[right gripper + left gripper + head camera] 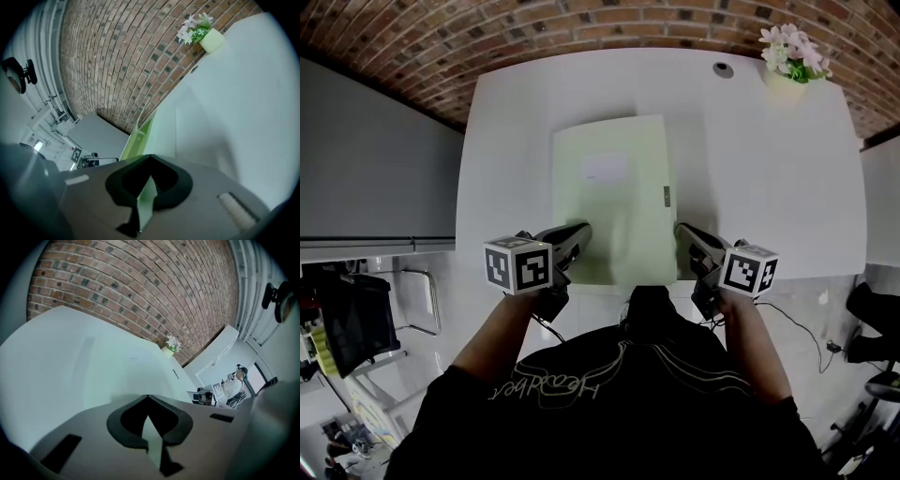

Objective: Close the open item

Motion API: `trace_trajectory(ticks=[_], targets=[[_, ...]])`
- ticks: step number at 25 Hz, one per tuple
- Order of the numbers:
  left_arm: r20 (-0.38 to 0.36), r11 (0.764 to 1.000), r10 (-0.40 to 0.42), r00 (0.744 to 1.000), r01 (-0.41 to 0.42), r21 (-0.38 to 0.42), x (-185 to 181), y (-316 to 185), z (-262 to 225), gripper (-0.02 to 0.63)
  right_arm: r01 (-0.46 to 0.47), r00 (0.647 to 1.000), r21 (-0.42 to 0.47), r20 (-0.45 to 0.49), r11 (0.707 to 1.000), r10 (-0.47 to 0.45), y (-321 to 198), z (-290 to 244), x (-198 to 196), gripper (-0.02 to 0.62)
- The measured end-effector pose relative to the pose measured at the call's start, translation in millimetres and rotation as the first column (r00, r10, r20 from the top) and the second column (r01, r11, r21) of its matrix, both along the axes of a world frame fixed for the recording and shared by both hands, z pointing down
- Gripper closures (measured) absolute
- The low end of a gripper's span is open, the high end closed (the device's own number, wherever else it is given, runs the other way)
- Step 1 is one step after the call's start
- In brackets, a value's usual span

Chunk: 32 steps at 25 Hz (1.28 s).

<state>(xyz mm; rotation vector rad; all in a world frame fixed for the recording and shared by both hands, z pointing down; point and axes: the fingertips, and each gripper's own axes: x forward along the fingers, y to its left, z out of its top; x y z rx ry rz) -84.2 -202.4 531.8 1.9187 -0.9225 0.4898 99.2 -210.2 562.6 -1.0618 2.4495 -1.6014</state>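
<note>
A pale green file folder (614, 192) lies flat on the white table (769, 169), cover down, with a white label on top and a small clasp (667, 195) at its right edge. My left gripper (582, 229) rests at the folder's near left corner, jaws shut, its tip over the cover (117, 366). At the near right corner my right gripper (682, 230) is also shut. In the right gripper view the folder's (164, 131) bright green side edge runs away from that gripper (150, 157). Nothing shows held in the left gripper (148, 397).
A pot of pale flowers (792, 56) stands at the table's far right corner, beside a round cable hole (724, 68). A brick wall runs behind. A grey partition (366, 169) is at the left. A seated person (234, 383) is far off.
</note>
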Motion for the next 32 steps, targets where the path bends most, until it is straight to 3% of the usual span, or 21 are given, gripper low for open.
trace_trajectory(ticks=[22, 32], targets=[[0.080, 0.999, 0.036, 0.996, -0.034, -0.036, 10, 5, 17, 0.604, 0.008, 1.000, -0.018, 0.016, 1.000, -0.008, 4, 7, 1, 0.591], [0.164, 0.997, 0.080, 0.983, -0.075, -0.036, 16, 5, 21, 0.604, 0.006, 1.000, -0.019, 0.030, 1.000, -0.006, 4, 4, -1, 0.591]])
